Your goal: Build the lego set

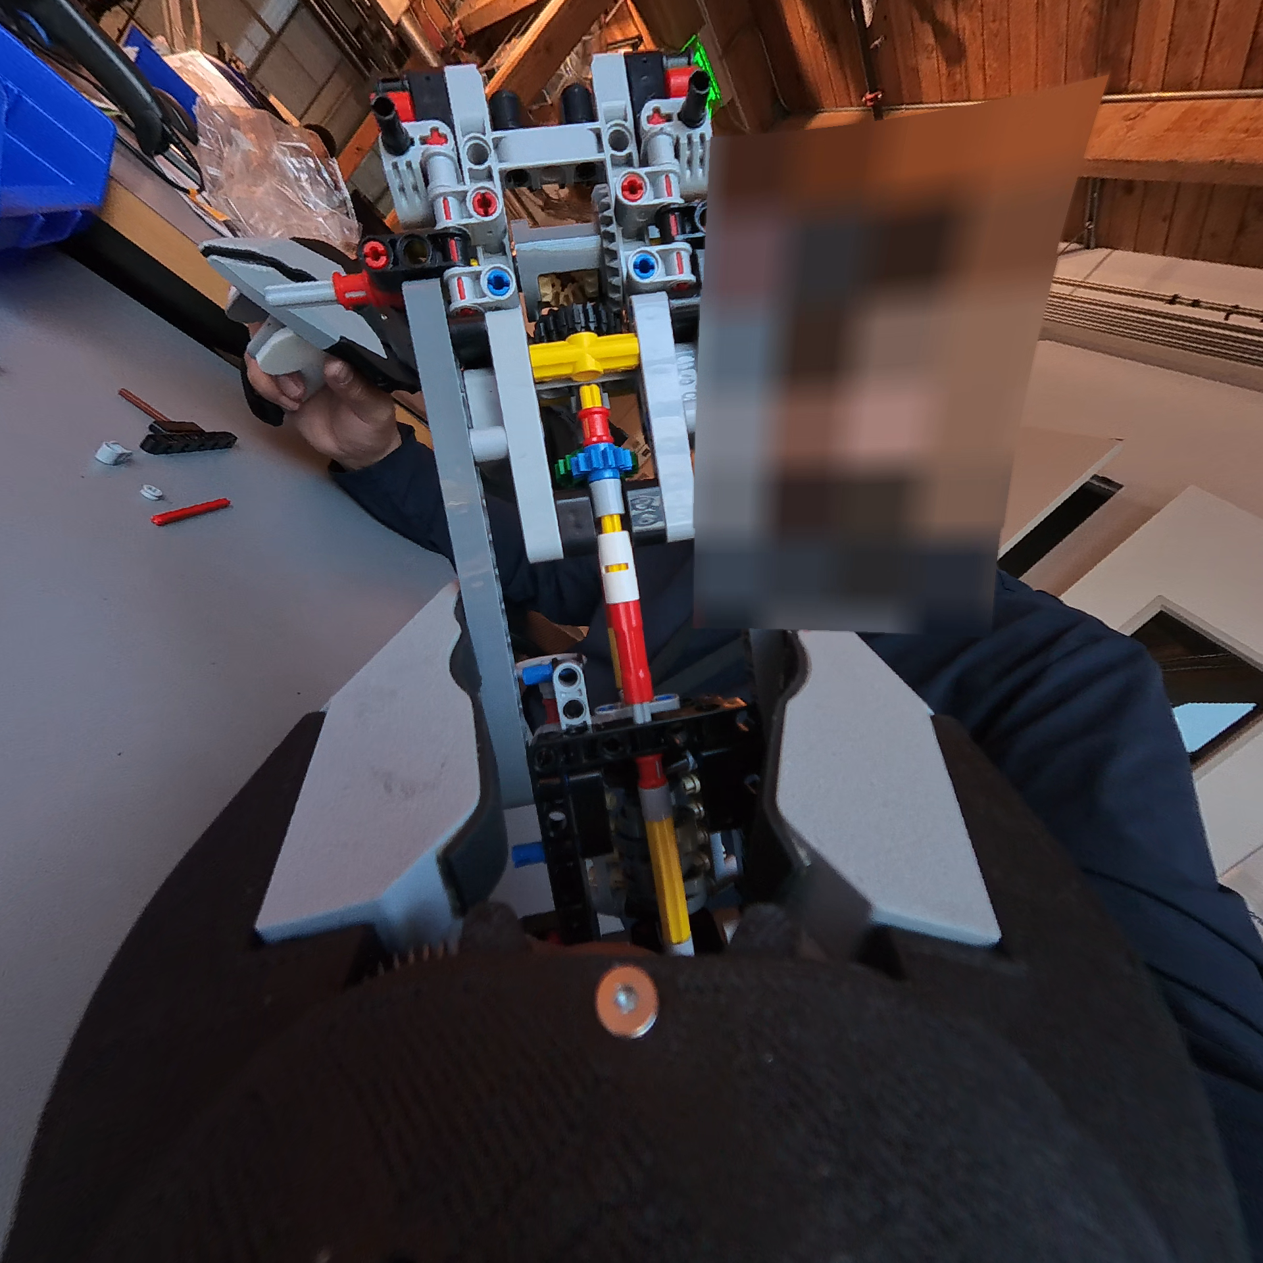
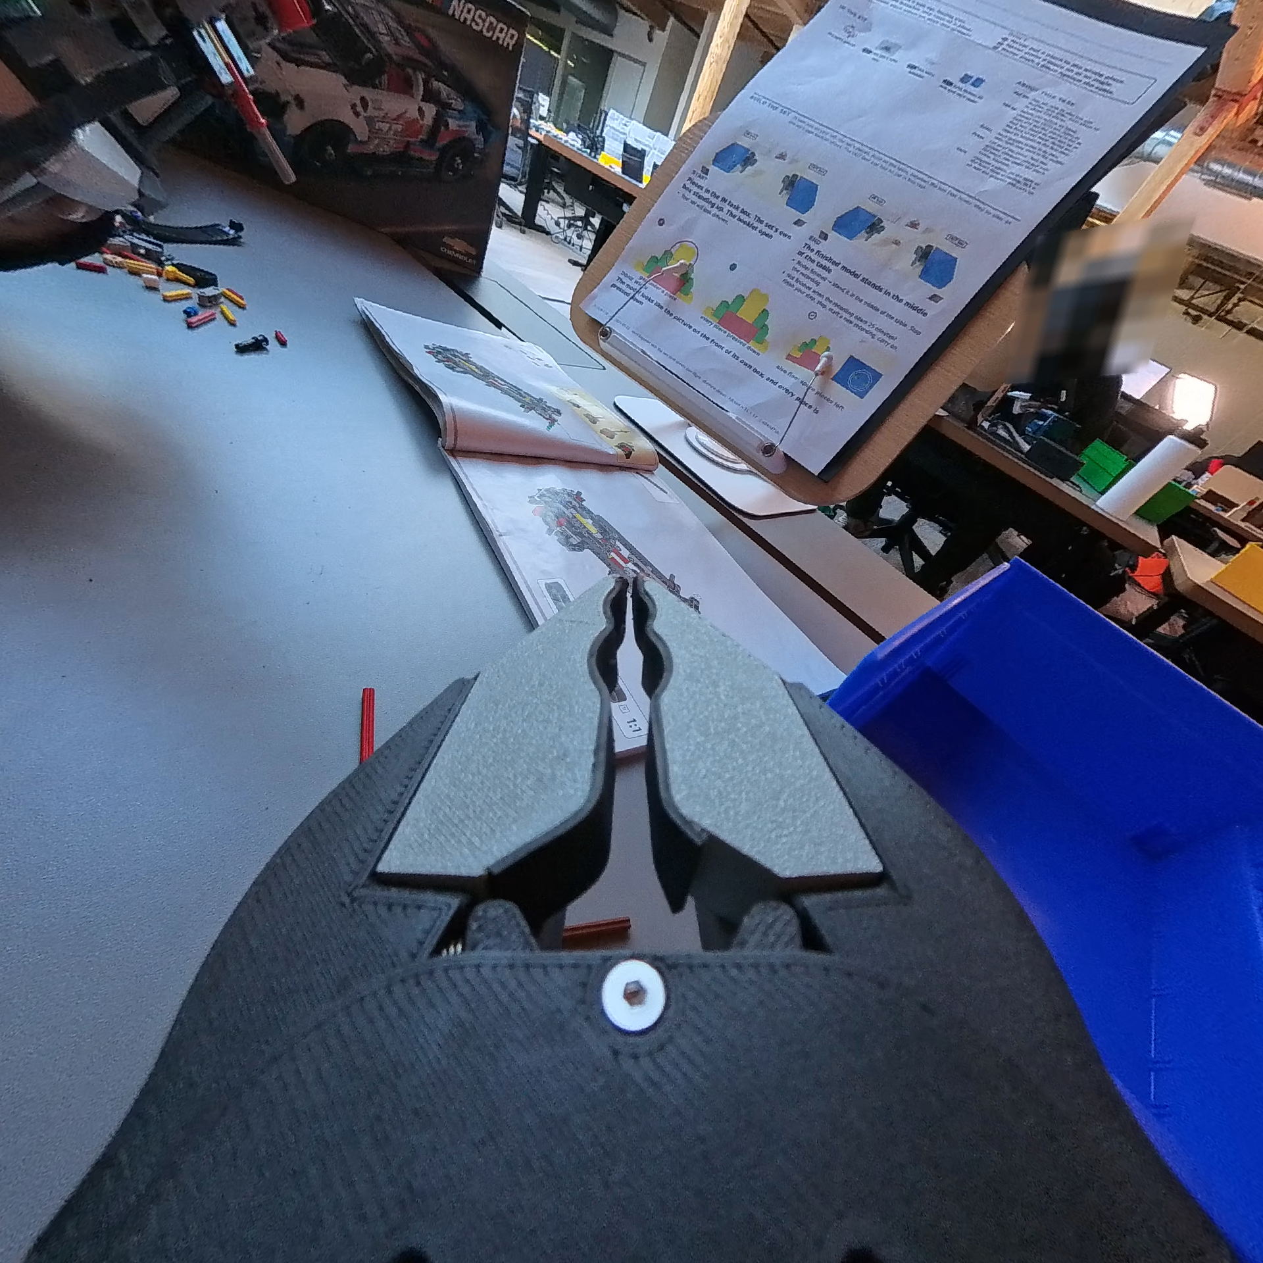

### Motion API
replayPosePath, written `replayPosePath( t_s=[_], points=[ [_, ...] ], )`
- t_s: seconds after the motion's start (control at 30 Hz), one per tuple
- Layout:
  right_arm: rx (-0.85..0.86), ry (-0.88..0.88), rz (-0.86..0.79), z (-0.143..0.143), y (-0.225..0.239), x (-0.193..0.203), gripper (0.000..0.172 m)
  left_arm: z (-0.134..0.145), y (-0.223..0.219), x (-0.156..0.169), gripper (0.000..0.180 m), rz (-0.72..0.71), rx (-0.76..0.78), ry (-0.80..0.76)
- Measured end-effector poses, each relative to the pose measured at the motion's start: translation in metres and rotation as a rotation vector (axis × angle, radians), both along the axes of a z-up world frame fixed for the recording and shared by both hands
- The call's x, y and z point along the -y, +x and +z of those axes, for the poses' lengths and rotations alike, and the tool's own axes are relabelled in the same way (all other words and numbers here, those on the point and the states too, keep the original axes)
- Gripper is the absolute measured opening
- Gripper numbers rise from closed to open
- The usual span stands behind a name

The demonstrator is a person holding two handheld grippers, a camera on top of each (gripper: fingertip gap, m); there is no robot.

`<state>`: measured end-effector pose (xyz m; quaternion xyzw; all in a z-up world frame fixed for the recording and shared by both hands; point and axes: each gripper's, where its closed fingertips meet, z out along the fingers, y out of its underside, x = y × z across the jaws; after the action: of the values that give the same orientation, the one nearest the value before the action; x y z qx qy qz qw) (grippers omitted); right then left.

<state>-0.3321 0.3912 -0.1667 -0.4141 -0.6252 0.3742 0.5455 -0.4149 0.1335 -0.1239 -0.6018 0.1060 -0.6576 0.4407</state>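
My left tool (image 1: 625, 625) is wide and holds the brick model (image 1: 547, 273). My right tool (image 2: 630, 581) is pinched shut, empty, near the booklet (image 2: 581, 526).

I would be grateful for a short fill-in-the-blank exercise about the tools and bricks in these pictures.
1. The left tool grips a brick model; the gear on its long shaft, in front of a green one, is ___.
2. The cross piece above that gear is ___.
3. The right tool is ___ (open/shut), with nothing between its fingers.
4. The loose axle on the table left of it is ___.

Missing words: blue; yellow; shut; red
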Motion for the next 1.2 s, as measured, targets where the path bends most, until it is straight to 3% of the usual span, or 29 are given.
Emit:
replayPosePath(
  t_s=[0.23,0.33,0.43,0.53,0.73,0.83,0.97,1.2],
  points=[
    [0.001,0.007,0.000,0.000,0.000,0.000,0.000,-0.002,0.002,0.000,0.087,0.000,-0.013,-0.008],
    [0.000,0.013,-0.002,0.000,0.000,0.000,0.000,-0.010,0.004,-0.005,0.087,0.028,-0.089,-0.023],
    [0.001,0.024,-0.005,0.000,0.001,0.000,0.000,-0.029,0.006,-0.021,0.088,0.128,-0.313,-0.046],
    [0.003,0.022,-0.005,0.000,0.001,0.000,0.000,-0.064,0.001,-0.041,0.087,0.230,-0.675,-0.163],
    [0.010,0.015,-0.011,-0.002,0.000,-0.002,0.000,-0.132,-0.013,-0.034,0.087,0.185,-1.420,-0.339],
    [0.010,0.014,-0.016,-0.003,0.000,-0.003,0.000,-0.137,-0.018,-0.032,0.087,0.222,-1.586,-0.423],
    [0.015,0.009,-0.018,-0.004,0.000,-0.004,0.000,-0.135,-0.011,-0.028,0.087,0.239,-1.649,-0.449],
    [0.027,-0.009,-0.044,-0.006,0.001,-0.012,0.000,-0.099,0.001,-0.031,0.084,0.351,-1.361,-0.408]
  ],
)
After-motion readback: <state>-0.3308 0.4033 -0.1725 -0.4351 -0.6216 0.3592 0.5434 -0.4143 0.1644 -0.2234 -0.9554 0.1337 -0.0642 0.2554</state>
